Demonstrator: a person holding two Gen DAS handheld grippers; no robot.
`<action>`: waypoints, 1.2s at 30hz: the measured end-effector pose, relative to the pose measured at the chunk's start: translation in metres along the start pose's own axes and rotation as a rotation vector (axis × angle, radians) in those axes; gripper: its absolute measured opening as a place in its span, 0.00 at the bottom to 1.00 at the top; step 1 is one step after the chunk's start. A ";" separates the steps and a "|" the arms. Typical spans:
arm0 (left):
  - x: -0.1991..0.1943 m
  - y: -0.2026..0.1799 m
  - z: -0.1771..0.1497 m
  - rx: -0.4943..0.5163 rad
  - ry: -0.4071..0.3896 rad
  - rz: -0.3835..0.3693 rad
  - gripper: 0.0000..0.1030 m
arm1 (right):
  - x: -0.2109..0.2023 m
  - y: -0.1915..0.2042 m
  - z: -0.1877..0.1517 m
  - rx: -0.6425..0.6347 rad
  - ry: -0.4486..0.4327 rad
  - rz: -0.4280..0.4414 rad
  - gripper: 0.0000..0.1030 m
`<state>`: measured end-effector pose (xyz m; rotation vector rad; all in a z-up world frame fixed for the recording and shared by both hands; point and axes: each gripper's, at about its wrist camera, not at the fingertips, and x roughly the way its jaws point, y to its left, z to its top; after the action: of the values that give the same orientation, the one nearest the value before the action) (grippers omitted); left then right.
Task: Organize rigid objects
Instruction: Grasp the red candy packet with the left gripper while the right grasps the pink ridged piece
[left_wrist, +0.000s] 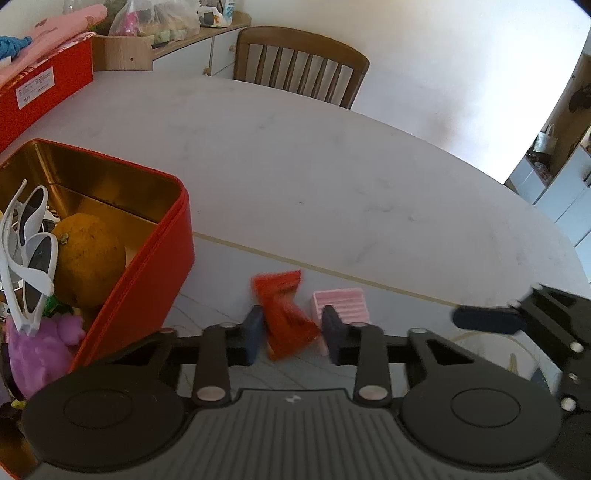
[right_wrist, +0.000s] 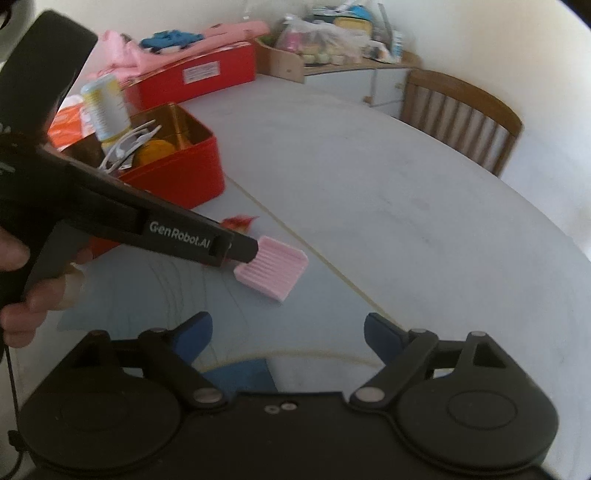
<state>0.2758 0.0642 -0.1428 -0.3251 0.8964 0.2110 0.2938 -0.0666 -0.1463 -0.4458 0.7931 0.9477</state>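
The red tin (left_wrist: 147, 258) at left already holds white sunglasses (left_wrist: 33, 236), an orange (left_wrist: 90, 258) and a purple toy (left_wrist: 40, 343). Beside it on the bench (left_wrist: 332, 166), the left gripper (left_wrist: 291, 332) is clenched on a red packet (left_wrist: 284, 314). Just right, 1 pink ridged tray (right_wrist: 271, 267) remains loose, the right gripper (right_wrist: 288, 332) released, empty.

My left gripper (left_wrist: 293, 332) angles down, jaws narrowed on a red packet (left_wrist: 284, 314). My right gripper (right_wrist: 288, 332) tilts down, jaws wide, nothing between.
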 end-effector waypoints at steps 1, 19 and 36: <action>-0.001 0.000 0.000 0.006 -0.002 0.007 0.29 | 0.003 0.001 0.003 -0.021 0.001 0.003 0.85; -0.012 0.008 -0.007 0.024 0.023 -0.022 0.27 | 0.047 0.003 0.038 -0.258 0.020 0.146 0.73; -0.024 0.015 -0.021 -0.001 0.044 -0.037 0.26 | 0.017 0.023 0.011 -0.131 0.023 0.014 0.42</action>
<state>0.2411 0.0692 -0.1388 -0.3481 0.9332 0.1702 0.2845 -0.0382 -0.1525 -0.5670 0.7585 1.0127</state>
